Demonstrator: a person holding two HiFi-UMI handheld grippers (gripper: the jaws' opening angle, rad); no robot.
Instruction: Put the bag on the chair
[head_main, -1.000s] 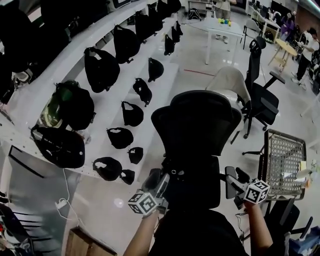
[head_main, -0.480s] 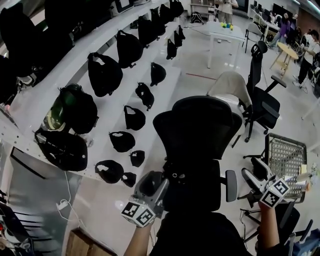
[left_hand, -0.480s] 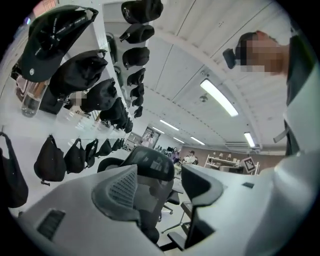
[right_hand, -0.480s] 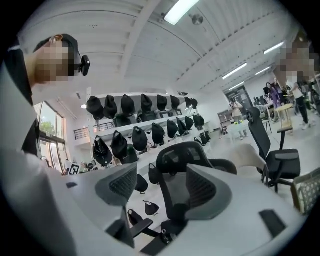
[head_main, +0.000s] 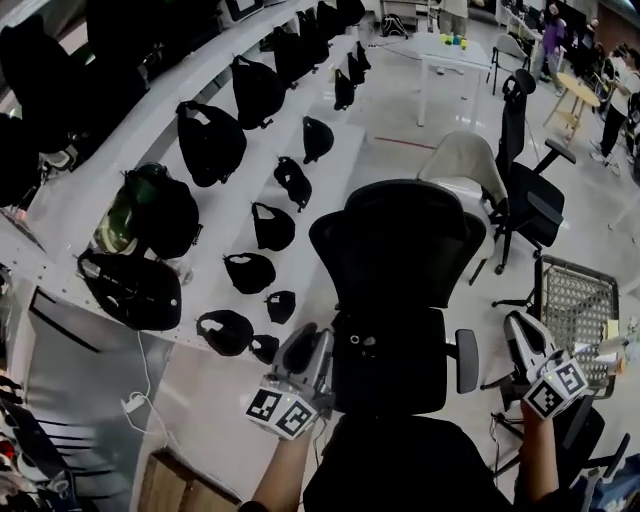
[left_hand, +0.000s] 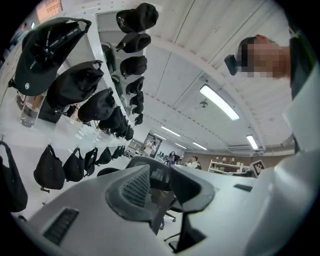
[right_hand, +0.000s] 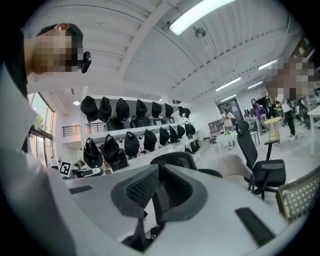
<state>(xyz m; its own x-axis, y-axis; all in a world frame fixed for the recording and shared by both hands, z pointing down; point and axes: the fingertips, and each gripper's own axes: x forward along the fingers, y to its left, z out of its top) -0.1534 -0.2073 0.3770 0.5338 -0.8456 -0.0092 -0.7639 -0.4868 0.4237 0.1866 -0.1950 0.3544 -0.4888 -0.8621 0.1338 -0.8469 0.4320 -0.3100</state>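
I hold both grippers empty beside the black office chair (head_main: 395, 290). The left gripper (head_main: 310, 345) has just been closing to a narrow gap, and the right gripper (head_main: 522, 328) has closed until its jaws nearly meet, each on nothing. Black bags (head_main: 210, 140) sit on the white shelves (head_main: 225, 212) to my left. The dark bulk (head_main: 400, 470) between my arms may be the bag, but I cannot tell. I should check that it sits squarely and keep clear of the armrest (head_main: 467, 360).
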